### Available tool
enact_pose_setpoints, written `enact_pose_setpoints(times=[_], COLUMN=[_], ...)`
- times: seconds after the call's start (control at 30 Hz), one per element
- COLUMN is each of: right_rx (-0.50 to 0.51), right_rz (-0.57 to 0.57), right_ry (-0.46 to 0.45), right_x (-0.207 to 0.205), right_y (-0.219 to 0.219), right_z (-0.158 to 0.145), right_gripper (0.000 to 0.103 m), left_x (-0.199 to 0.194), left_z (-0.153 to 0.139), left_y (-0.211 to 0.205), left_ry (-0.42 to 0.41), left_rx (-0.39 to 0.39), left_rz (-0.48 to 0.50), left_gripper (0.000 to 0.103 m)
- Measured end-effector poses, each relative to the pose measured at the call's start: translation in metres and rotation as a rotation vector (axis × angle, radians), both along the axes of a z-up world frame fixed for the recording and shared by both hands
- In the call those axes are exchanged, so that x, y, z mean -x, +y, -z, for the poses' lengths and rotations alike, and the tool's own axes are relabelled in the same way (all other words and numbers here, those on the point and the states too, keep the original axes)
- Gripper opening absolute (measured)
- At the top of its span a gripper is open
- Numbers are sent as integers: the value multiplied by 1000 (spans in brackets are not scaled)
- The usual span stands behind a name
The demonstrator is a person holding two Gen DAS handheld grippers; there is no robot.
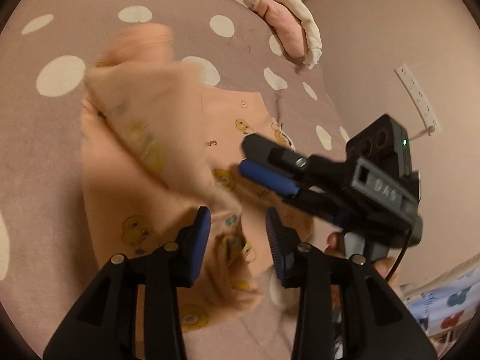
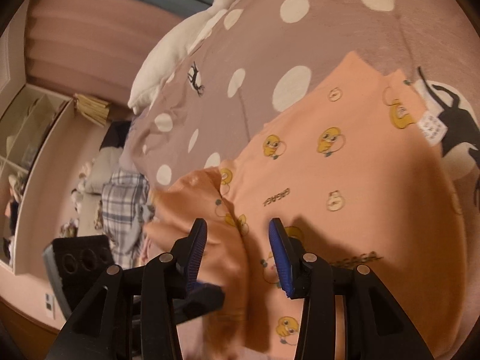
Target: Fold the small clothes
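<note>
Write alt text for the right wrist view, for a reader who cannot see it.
The right gripper hangs open over a peach baby garment printed with yellow ducks, a raised fold of the cloth between its blue pads but not pinched. The garment lies on a mauve bedspread with white dots, a white goose plush beyond.

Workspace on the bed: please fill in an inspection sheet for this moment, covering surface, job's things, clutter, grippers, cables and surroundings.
Surface: bedspread, dusty pink with white spots and dark animal prints.
Job's things: peach garment with yellow duck print, spread on the bedspread, one edge turned up and blurred in the left wrist view; its label shows at the far edge.
Clutter: folded clothes, pink and cream, lying apart; white goose toy along the bed's edge.
Grippers: left gripper and right gripper both open over the garment, pads not pressing on it.
Cables: black cable behind the right gripper.
Surroundings: power strip, curtain, checked cloth.
</note>
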State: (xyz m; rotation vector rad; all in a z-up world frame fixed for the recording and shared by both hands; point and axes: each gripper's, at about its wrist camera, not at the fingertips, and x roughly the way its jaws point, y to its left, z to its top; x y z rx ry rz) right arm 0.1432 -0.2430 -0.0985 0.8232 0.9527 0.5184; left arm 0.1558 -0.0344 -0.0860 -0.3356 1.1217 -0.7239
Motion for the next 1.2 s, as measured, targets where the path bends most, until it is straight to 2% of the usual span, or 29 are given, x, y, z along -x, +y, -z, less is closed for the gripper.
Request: enact_pose_setpoints(times=[0.13,0.23,0.3,0.4,0.5,0.73,0.83,0.9,0.93,0.97,1.07,1.2], right_rx=[62,220,283,357,360,280,208,209,200,168,160,214], right_rz=[-72,-163,-205,-232,-229,-224,-239,-216,-195,-174,-158,-154], right_ry=[-57,-110,-110,-60,-40,-51,-35,-8,9,21,-15,-124], right_x=[1,0,-3,-16,-25,-34,-36,-41,-43,-44,-37,-27], right_y=[8,30,40,55,58,65,68,67,64,58,54,55], right_z=[-12,-22,-20,-7,3,3,8,15,19,21,14,-16], right_gripper=[57,66,66,66,66,65,61,45,32,23,13,12], left_x=[19,33,40,53,64,75,79,81,81,83,84,84], left_z=[-2,2,5,10,13,14,15,16,17,17,20,18], left_y=[26,55,72,95,109,120,121,118,117,117,115,114], left_ry=[-21,-8,6,20,34,53,64,75,75,75,83,85], left_rx=[-1,16,30,39,54,95,109,109,105,100,94,96], left_rz=[-30,-91,-130,-185,-222,-259,-253,-248,-246,-243,-238,-238], left_gripper=[45,49,49,49,50,53,53,53,53,53,53,53])
